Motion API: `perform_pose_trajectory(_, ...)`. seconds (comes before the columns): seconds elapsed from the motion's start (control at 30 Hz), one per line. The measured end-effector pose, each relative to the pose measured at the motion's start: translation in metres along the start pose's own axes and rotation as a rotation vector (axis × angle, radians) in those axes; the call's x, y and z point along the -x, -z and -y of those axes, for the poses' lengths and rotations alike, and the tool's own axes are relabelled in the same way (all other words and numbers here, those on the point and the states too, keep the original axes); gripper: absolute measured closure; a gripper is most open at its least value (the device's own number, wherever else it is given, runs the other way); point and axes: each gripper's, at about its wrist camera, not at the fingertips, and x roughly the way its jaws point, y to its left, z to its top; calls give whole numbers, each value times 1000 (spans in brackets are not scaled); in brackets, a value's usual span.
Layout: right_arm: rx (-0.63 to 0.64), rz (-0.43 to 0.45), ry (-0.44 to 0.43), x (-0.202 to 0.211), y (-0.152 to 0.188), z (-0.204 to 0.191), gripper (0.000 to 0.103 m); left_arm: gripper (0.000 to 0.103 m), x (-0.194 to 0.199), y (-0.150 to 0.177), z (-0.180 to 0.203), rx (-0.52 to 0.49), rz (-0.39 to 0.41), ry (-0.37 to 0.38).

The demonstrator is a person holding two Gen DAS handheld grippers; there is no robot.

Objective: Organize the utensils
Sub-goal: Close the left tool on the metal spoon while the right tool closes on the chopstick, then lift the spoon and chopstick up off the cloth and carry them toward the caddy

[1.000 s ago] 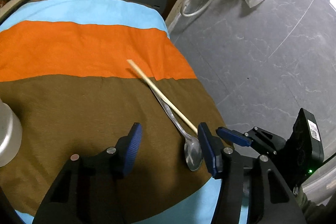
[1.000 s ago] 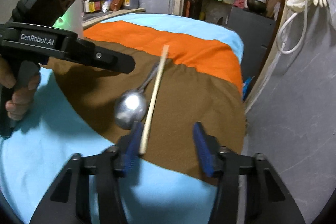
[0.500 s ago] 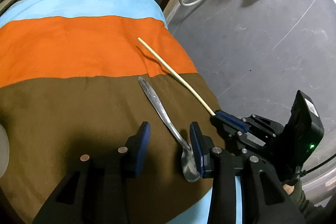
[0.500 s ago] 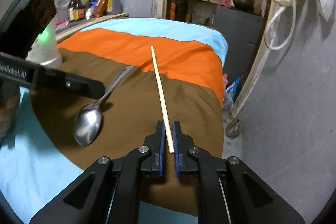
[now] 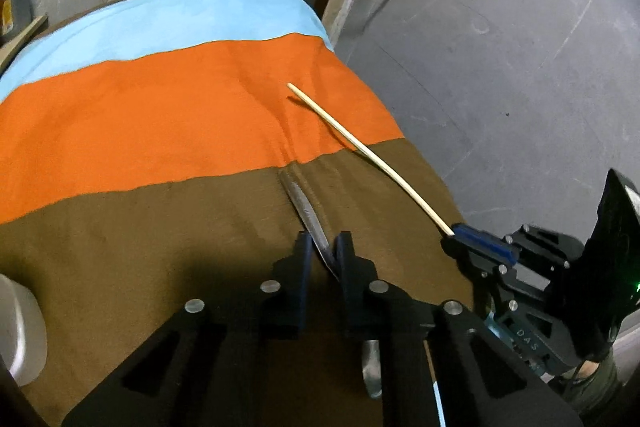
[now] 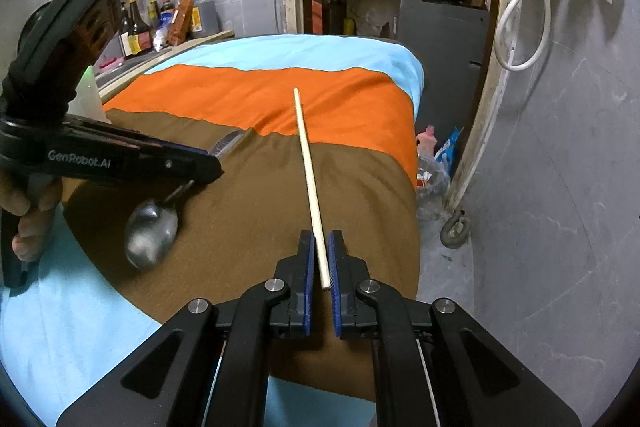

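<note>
A dull grey metal spoon (image 6: 151, 237) lies on the brown band of a striped cloth (image 6: 248, 211), its oval bowl toward the light blue edge and its flat handle reaching toward the orange band. The left gripper (image 5: 323, 251) has its jaws closing on the handle, which sits between the blue pads. Beside the spoon, well apart from it, a thin pale wooden chopstick (image 6: 308, 167) runs straight across the brown and orange bands. The right gripper (image 6: 319, 267) is clamped on its near end, and its far end is lifted slightly off the cloth. A hand (image 6: 28, 211) grips the left gripper's handle.
</note>
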Motion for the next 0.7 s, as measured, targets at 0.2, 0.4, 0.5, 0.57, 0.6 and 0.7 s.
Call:
perform_pose_trajectory(0.2, -5, -30, -22, 1, -4, -6, 99, 98, 10, 6, -5, -7, -6, -14)
perform_pose_trajectory(0.4, -23, -88, -76, -24, -34, 3, 97, 98, 16, 9, -11, -23, -27, -16)
perform_pose_trajectory(0.5, -14, -123, -100, -40, -54, 7, 96, 97, 17, 10, -11, -39, -46, -9)
perform_pose_trajectory(0.57, -12, -152, -114, -52, -66, 9, 96, 96, 18, 10, -11, -47, -55, -8)
perform_pose_trajectory(0.6, -9, -164, -119, -57, -70, 10, 96, 96, 18, 11, -10, -59, -59, -14)
perform_pose_trajectory(0.7, 9, -199, -134, -74, -82, 9, 95, 95, 17, 11, -4, -91, -69, -37)
